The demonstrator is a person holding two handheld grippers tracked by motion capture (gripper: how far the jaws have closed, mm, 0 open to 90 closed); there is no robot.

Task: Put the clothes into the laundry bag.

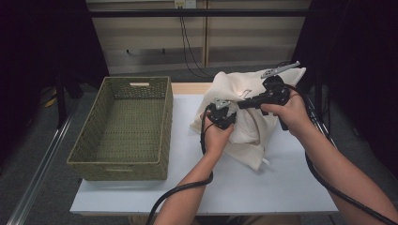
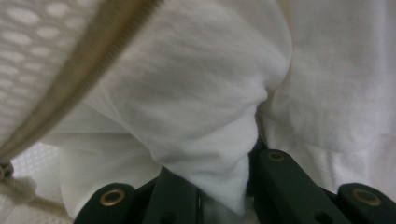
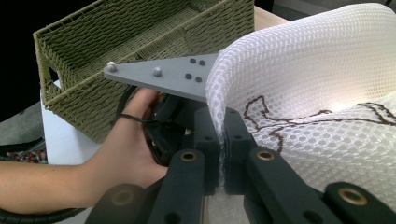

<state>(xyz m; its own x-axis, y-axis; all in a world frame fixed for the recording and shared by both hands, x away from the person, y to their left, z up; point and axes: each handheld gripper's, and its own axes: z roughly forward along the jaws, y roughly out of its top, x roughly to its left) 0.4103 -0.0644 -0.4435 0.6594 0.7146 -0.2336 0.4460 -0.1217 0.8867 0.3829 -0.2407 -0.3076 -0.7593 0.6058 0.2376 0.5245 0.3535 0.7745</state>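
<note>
A white mesh bag (image 1: 244, 89) with a tan zipper (image 2: 70, 93) is held up above the right half of the table. My left gripper (image 1: 221, 115) sits low against the bag's front, and in the left gripper view my left gripper (image 2: 224, 179) is shut on a fold of white cloth (image 2: 196, 93) beside the mesh (image 2: 28, 28). My right gripper (image 1: 241, 104) reaches in from the right, higher up. In the right gripper view my right gripper (image 3: 220, 135) is shut on the edge of the mesh bag (image 3: 303, 70), which has brown stitching.
A green woven basket (image 1: 126, 122) stands empty on the left of the white table (image 1: 263, 187), close beside the bag. In the right gripper view the basket (image 3: 140, 37) lies just behind the left hand (image 3: 121, 158) and its gripper's grey plate (image 3: 163, 74). Cables trail toward the front edge.
</note>
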